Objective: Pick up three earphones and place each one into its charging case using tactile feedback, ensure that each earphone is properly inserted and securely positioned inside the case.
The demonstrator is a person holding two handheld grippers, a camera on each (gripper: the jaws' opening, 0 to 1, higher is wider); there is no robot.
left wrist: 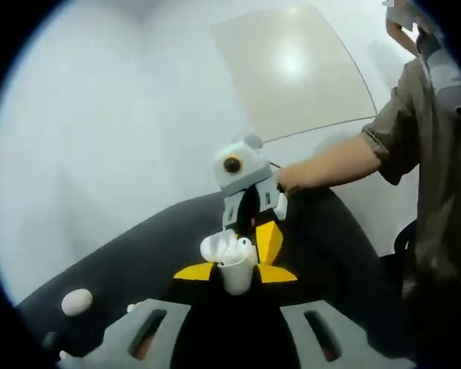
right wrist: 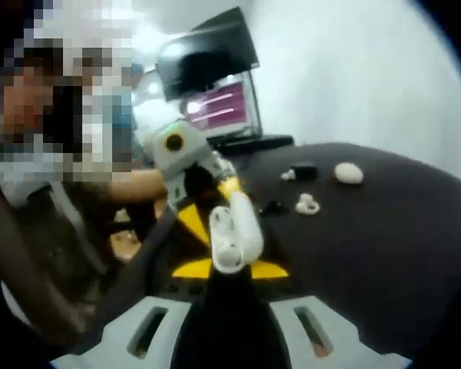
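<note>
In the left gripper view my left gripper (left wrist: 236, 273) is shut on an open white charging case (left wrist: 235, 275), held upright with its lid (left wrist: 217, 247) tipped back. My right gripper (left wrist: 255, 240) reaches in from behind and presses a white earphone (left wrist: 246, 247) into the case's mouth. In the right gripper view my right gripper (right wrist: 229, 269) is shut on the earphone (right wrist: 226, 260), which meets the white case (right wrist: 242, 227). My left gripper (right wrist: 211, 207) grips that case from the far side. The earphone's seating inside is hidden.
On the black table (right wrist: 384, 246) lie a closed white case (right wrist: 348, 173), a loose white earphone (right wrist: 307, 204), a black case (right wrist: 301, 171) and a small dark piece (right wrist: 273, 206). A laptop (right wrist: 219, 108) stands at the back. Another view of the closed case (left wrist: 77, 301) lies left.
</note>
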